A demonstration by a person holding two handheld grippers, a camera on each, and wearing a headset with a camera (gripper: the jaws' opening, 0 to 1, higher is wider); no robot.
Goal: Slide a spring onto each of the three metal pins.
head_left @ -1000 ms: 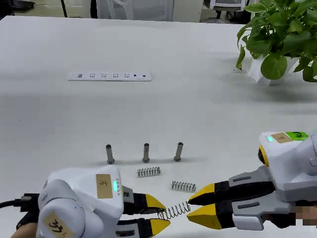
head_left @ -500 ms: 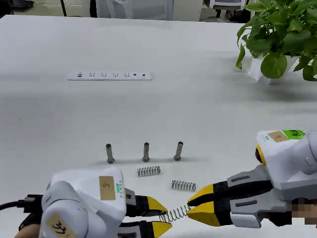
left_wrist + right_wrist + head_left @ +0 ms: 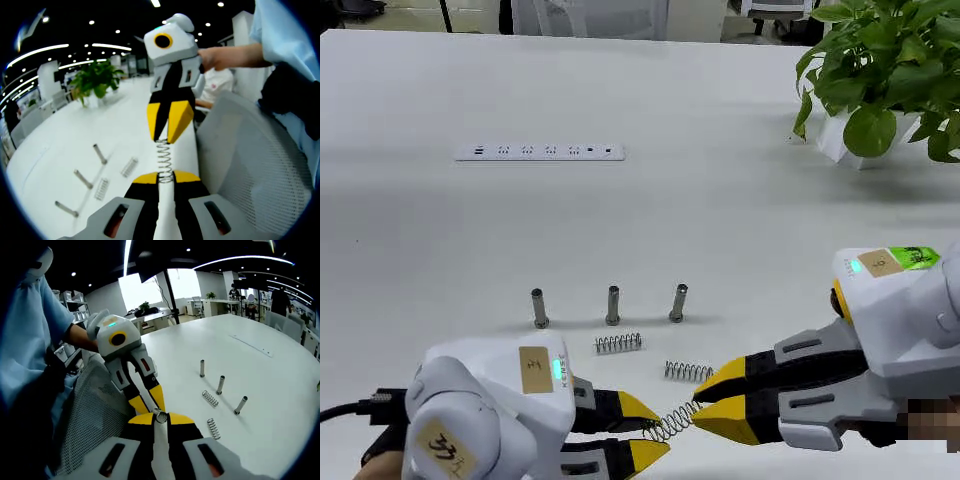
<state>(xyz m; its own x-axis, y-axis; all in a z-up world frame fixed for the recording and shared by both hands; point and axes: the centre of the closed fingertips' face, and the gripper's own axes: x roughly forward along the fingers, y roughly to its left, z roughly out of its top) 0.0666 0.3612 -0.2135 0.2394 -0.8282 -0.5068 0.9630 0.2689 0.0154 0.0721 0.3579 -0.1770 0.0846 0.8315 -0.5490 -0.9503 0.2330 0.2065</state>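
You hold one spring (image 3: 672,422) w/ both claws, low over the near tabletop (image 3: 720,200) — left claw (image 3: 648,440) closed on its left end, right claw (image 3: 705,405) closed on the right end. Prob. you pass it over for a better grip, so one end is free for a pin. The 3 pins (image 3: 612,306) stand upright farther off, all bare; 2 more springs (image 3: 619,343) lie just near of them.

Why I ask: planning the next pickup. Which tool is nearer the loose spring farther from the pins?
Right. The right tool is just short of that loose spring; the left tool lies farther off, nearer the person. Both grip the third spring.
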